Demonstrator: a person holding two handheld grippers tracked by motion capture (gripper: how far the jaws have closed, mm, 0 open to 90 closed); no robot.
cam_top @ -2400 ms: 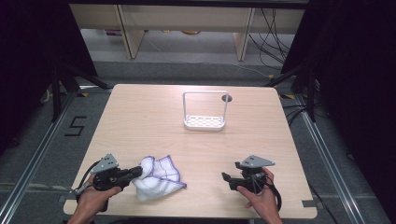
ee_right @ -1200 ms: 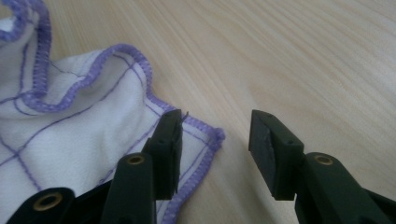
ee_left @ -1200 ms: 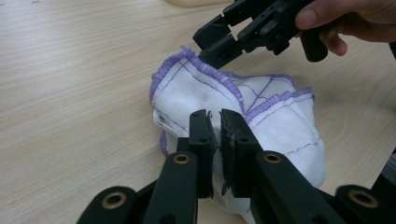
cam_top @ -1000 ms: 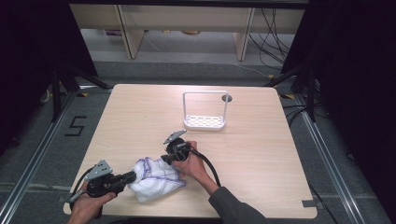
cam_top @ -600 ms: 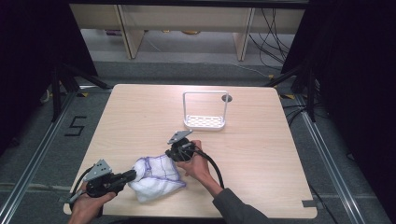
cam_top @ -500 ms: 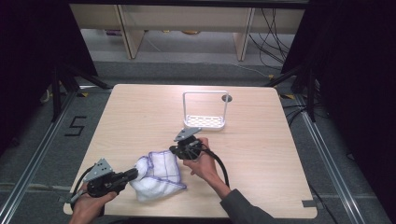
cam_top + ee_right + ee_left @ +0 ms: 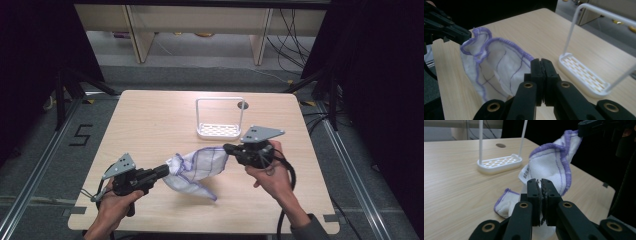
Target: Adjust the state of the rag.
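light wood table [image 7: 150, 115], dark room, grey floor [image 7: 35, 150].

Left hand-held gripper [image 7: 541, 185] has its jaws pressed together on a fold of the white cloth with purple trim [image 7: 554, 167]. The cloth rises up and right to the other hand-held gripper [image 7: 584, 128], which seems to pinch its top corner, though that part is dark. A lower corner lies on the wooden surface [image 7: 454, 180]. The white wire rack [image 7: 499, 163] stands behind, apart from the cloth.
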